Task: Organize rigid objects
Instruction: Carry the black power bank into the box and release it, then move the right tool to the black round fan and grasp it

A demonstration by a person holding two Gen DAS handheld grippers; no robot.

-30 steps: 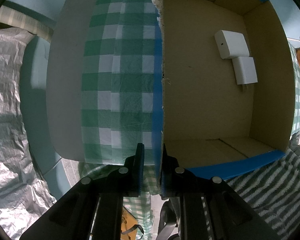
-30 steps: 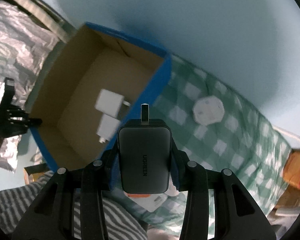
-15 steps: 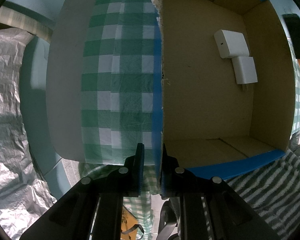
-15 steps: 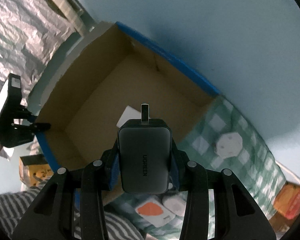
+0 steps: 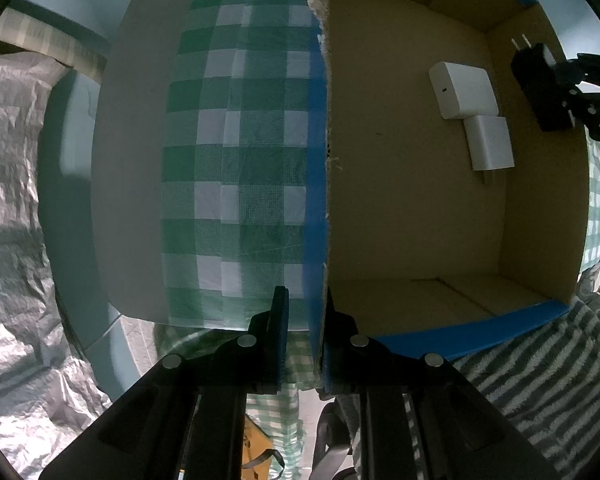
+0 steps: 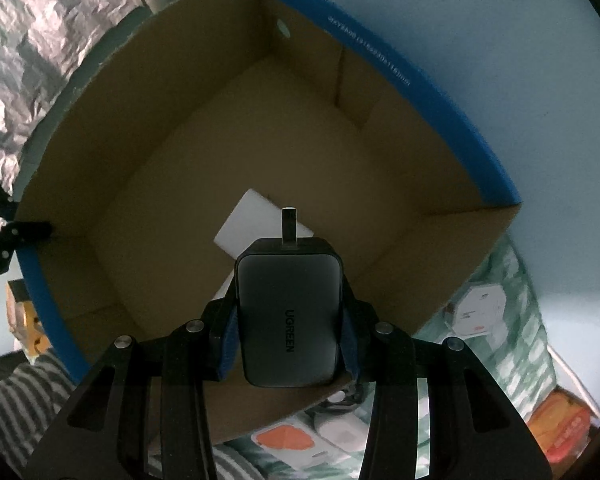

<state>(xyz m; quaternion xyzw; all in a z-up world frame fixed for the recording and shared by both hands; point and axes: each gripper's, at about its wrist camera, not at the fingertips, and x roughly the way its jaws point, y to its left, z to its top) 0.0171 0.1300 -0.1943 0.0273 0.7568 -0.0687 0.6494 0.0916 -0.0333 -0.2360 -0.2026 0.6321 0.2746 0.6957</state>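
An open cardboard box with blue rims sits on a green checked cloth. My left gripper is shut on the box's near wall, one finger on each side of it. Two white chargers lie side by side on the box floor. My right gripper is shut on a dark grey UGREEN charger, prongs pointing forward, hanging over the box just above a white charger. In the left wrist view the right gripper and the dark charger show at the box's far right wall.
Green checked cloth lies beside the box, crinkled silver foil beyond it. A striped towel lies near the box's front. Outside the box on the cloth are a white plug adapter, an orange-and-white item and an orange pack.
My right gripper has carried the dark charger from beside the box to over its inside and lower, and now shows in the left wrist view. The left gripper has kept still.
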